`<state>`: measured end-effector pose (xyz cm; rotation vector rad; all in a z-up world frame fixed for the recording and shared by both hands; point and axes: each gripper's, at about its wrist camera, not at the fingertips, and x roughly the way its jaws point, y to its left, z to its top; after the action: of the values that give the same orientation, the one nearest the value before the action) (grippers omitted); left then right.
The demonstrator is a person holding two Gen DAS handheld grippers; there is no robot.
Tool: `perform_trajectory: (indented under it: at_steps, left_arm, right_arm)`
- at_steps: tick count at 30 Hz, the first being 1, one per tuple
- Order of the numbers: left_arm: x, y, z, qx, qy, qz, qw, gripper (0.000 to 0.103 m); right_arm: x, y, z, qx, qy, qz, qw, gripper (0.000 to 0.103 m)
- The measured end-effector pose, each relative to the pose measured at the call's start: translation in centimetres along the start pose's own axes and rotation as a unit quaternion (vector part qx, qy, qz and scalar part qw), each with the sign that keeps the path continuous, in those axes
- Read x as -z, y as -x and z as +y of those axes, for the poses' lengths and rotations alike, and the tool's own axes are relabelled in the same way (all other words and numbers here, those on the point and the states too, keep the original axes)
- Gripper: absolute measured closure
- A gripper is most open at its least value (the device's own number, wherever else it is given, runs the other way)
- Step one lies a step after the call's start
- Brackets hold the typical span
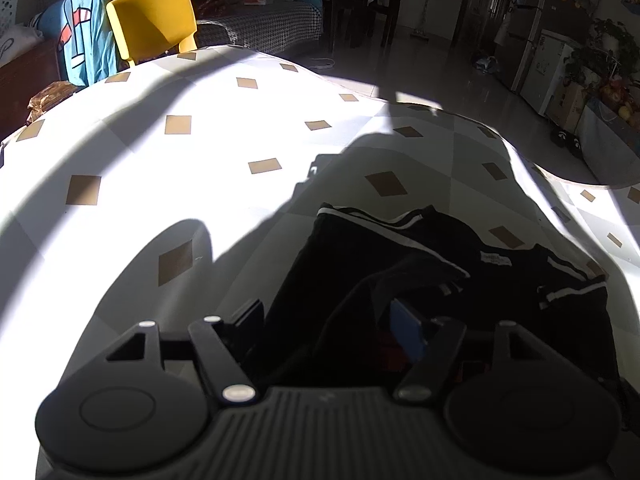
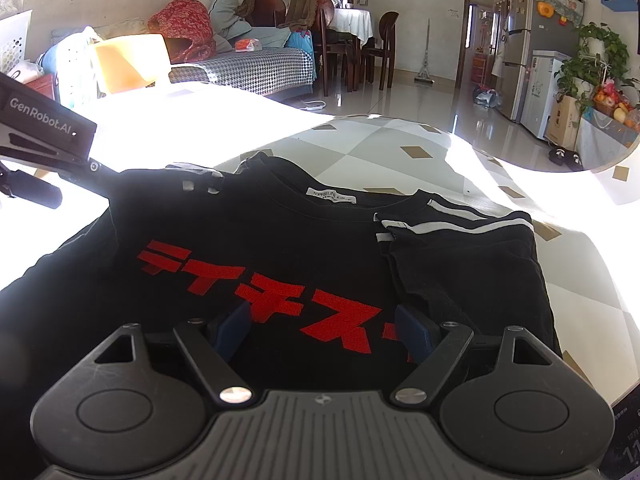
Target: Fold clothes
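A black T-shirt [image 2: 304,224] with red print and white-striped sleeves lies front up on the table [image 2: 400,148]. Its right sleeve [image 2: 460,260] is folded in over the body, and the neck label [image 2: 330,195] shows. My right gripper [image 2: 324,334] stands open just above the red print, its blue pads [image 2: 232,332] well apart. My left gripper [image 1: 328,322] is at the shirt's [image 1: 400,248] left side. Its jaws are apart with black cloth lying between them, and a raised fold [image 1: 420,270] hangs over the right pad. The left gripper's body [image 2: 44,128] shows at the left of the right wrist view.
The tablecloth [image 1: 180,124] is white with tan diamonds, half in bright sun. A yellow chair [image 1: 154,20] and a blue garment [image 1: 86,40] stand beyond the far edge. A sofa [image 2: 256,68], dining chairs [image 2: 384,48] and a fridge [image 2: 516,48] are further back.
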<state>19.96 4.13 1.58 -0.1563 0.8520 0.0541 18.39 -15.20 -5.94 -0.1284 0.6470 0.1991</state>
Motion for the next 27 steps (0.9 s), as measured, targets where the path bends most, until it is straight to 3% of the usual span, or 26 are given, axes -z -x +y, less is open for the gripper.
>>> perform_trajectory:
  at_steps: [6, 8, 12, 14, 16, 19, 23, 27]
  left_arm:
    - [0.6, -0.7, -1.8, 0.024, -0.038, 0.012, 0.9989, 0.024]
    - [1.0, -1.3, -2.4, 0.017, -0.048, 0.015, 0.9986, 0.02]
    - [1.4, -2.7, -3.3, -0.004, -0.067, 0.013, 0.9976, 0.02]
    - [1.5, -3.2, -3.2, -0.01, -0.065, 0.017, 0.9977, 0.032]
    - [1.5, -3.7, -2.9, -0.002, -0.058, 0.033, 0.9978, 0.067]
    - [1.6, -3.2, -2.6, -0.002, -0.061, 0.03, 0.9977, 0.085]
    - [1.7, -2.1, -2.7, 0.011, -0.068, 0.022, 0.9974, 0.086]
    - [2.3, -1.6, -3.2, 0.033, -0.082, 0.04, 0.9953, 0.086]
  right_arm:
    - [0.0, 0.0, 0.0, 0.0, 0.0, 0.0, 1.0, 0.025]
    - [0.0, 0.0, 0.0, 0.0, 0.0, 0.0, 1.0, 0.025]
    - [0.0, 0.0, 0.0, 0.0, 0.0, 0.0, 1.0, 0.025]
    - [0.0, 0.0, 0.0, 0.0, 0.0, 0.0, 1.0, 0.025]
    - [0.0, 0.0, 0.0, 0.0, 0.0, 0.0, 1.0, 0.025]
    - [0.0, 0.0, 0.0, 0.0, 0.0, 0.0, 1.0, 0.025]
    - [0.0, 0.0, 0.0, 0.0, 0.0, 0.0, 1.0, 0.025]
    - [0.0, 0.0, 0.0, 0.0, 0.0, 0.0, 1.0, 0.025]
